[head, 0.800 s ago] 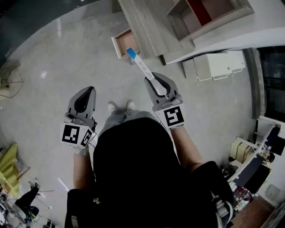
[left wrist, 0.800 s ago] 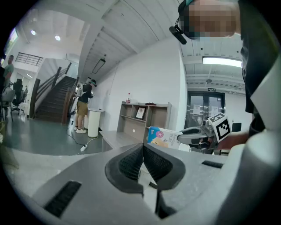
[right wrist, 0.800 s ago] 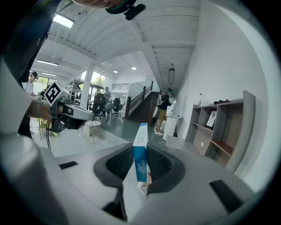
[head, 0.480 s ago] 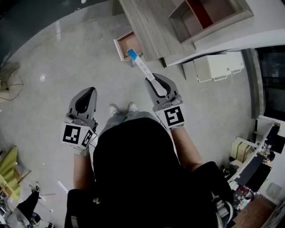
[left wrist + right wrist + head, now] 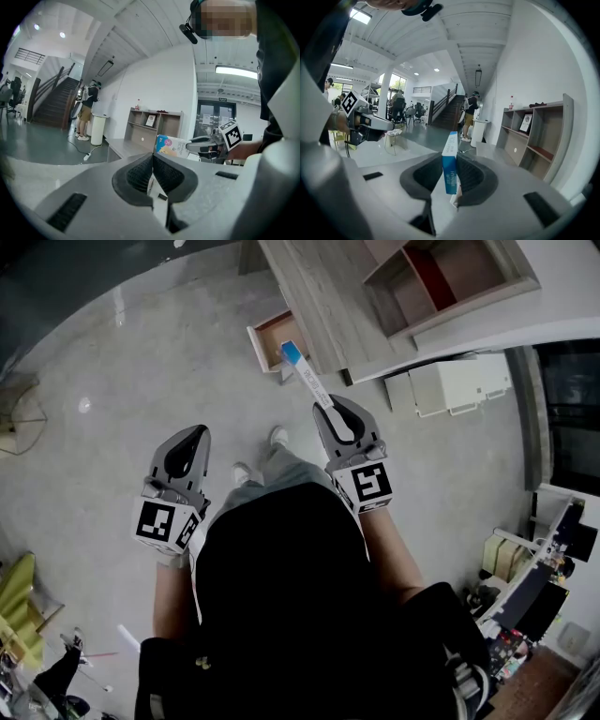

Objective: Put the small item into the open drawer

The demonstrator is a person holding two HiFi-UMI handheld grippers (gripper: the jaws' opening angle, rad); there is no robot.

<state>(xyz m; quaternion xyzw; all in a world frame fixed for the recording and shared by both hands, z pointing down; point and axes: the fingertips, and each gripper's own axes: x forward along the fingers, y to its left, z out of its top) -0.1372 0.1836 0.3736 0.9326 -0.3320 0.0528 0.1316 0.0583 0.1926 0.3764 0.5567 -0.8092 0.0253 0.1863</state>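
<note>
Right claw (image 5: 328,409) kept pinching the small box (image 5: 307,379), which stuck out ahead of its tips | left claw (image 5: 190,437) pressed together, empty | I stepped forward; open drawer (image 5: 275,332) drew slightly nearer beyond the box | approach under way, drop pending.

Bright, even indoor light. The pale floor (image 5: 141,362) shows small glare spots at far left. A ceiling strip lamp (image 5: 236,71) glows at the right. Both gripper views bow strongly, with black corners; the left gripper (image 5: 153,159), near the lens, looks soft.
</note>
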